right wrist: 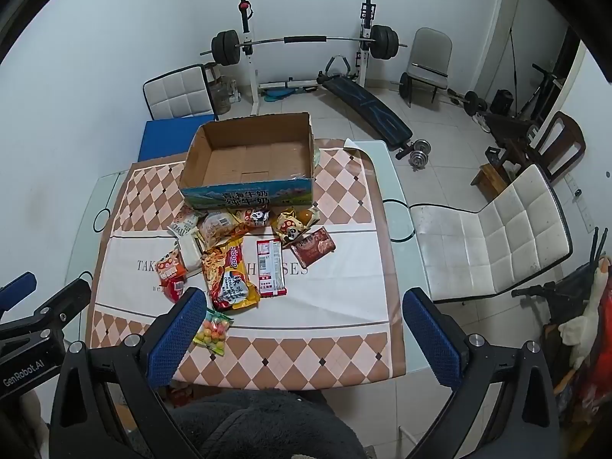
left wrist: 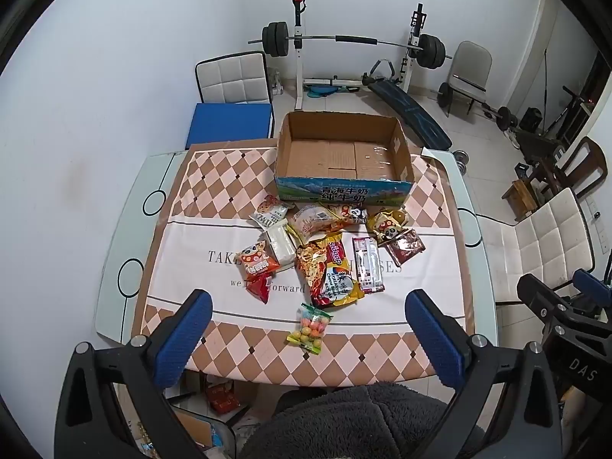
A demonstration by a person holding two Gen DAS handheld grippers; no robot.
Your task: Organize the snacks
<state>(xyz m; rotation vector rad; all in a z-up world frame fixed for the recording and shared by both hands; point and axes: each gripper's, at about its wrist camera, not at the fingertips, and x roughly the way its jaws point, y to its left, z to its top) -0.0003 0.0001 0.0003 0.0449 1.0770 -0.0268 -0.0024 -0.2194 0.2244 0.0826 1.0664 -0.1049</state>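
Note:
An empty cardboard box (left wrist: 344, 145) stands at the far side of the table; it also shows in the right wrist view (right wrist: 248, 157). Several snack packets lie in front of it: a big noodle packet (left wrist: 329, 271) (right wrist: 229, 275), a white-red packet (left wrist: 368, 264) (right wrist: 271, 267), a brown packet (left wrist: 406, 248) (right wrist: 313, 246), an orange-red packet (left wrist: 257, 267) (right wrist: 173, 273), and a bag of candy balls (left wrist: 310, 328) (right wrist: 213, 331) nearest me. My left gripper (left wrist: 308, 332) is open and empty above the near edge. My right gripper (right wrist: 298, 334) is open and empty.
The table has a checked cloth (left wrist: 382, 344) over a glass top (right wrist: 405, 199). White chairs stand at the right (right wrist: 497, 237) and far left (left wrist: 233, 80). A blue pad (left wrist: 229, 122) lies behind the table. A barbell rack (left wrist: 344, 42) and bench stand by the far wall.

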